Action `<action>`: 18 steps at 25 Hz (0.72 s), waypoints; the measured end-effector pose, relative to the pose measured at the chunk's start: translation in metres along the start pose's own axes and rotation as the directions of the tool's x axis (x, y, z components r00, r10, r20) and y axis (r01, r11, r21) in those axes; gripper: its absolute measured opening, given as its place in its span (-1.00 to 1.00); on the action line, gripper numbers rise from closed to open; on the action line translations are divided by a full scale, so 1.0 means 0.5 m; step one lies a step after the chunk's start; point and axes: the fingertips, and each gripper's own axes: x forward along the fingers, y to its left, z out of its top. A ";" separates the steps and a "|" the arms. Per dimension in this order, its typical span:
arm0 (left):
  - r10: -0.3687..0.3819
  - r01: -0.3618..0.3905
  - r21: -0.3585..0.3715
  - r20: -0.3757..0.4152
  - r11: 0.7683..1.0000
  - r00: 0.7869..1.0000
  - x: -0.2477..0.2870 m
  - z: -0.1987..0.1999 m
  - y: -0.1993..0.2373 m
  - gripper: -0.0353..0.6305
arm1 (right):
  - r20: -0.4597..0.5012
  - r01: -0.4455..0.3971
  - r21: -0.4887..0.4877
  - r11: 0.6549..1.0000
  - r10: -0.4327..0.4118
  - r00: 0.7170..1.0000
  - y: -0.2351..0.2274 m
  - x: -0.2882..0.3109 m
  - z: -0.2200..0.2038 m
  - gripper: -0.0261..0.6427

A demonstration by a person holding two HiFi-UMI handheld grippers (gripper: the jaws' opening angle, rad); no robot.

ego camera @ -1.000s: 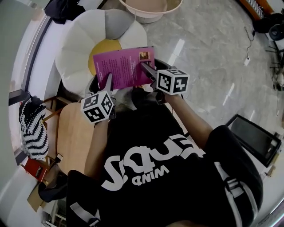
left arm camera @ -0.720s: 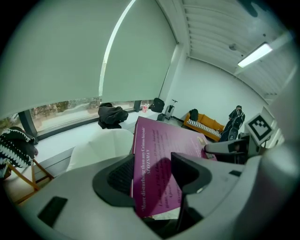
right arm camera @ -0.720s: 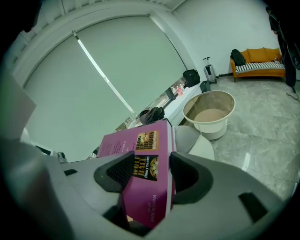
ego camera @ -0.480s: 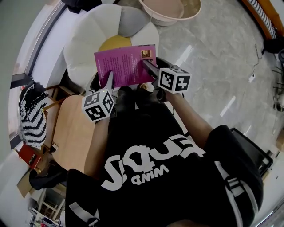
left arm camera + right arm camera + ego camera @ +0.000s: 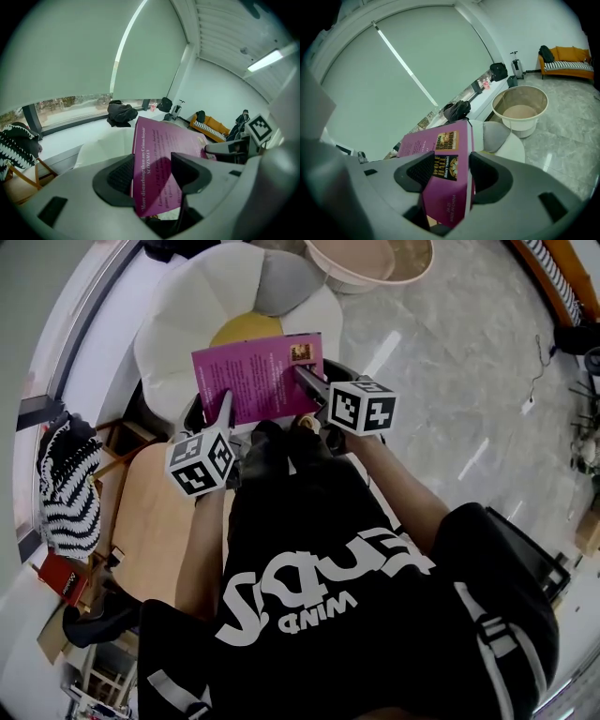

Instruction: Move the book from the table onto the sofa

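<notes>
A magenta book [image 5: 255, 376] hangs in the air, gripped at its near edge from both sides. My left gripper [image 5: 225, 411] is shut on the book's left corner, and its pads clamp the back cover [image 5: 159, 164]. My right gripper [image 5: 306, 381] is shut on the right corner, over the small cover picture [image 5: 446, 164]. Under and beyond the book lies the flower-shaped sofa [image 5: 173, 329], with white petals and a yellow centre [image 5: 242, 330]. The book covers part of that centre.
A round wooden table [image 5: 150, 521] is at the lower left, beside a black-and-white striped bundle [image 5: 64, 488] and a red box [image 5: 64, 577]. A beige basin [image 5: 370, 263] stands on the marble floor beyond the sofa. A dark case [image 5: 534, 563] lies at the right.
Both grippers have carried the book a little to the left and further out over the flower sofa. The grip on the book looks the same.
</notes>
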 end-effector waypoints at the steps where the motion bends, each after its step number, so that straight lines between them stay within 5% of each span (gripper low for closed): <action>1: -0.003 0.003 -0.001 -0.002 1.000 1.000 0.006 0.002 0.006 -0.13 | -0.003 0.004 -0.001 1.000 -0.004 1.000 0.001 0.007 0.001 -0.21; 18: -0.015 0.012 -0.044 -0.066 0.999 0.998 0.186 -0.013 0.130 -0.13 | -0.039 0.026 -0.013 1.000 -0.026 0.999 -0.063 0.212 0.004 -0.21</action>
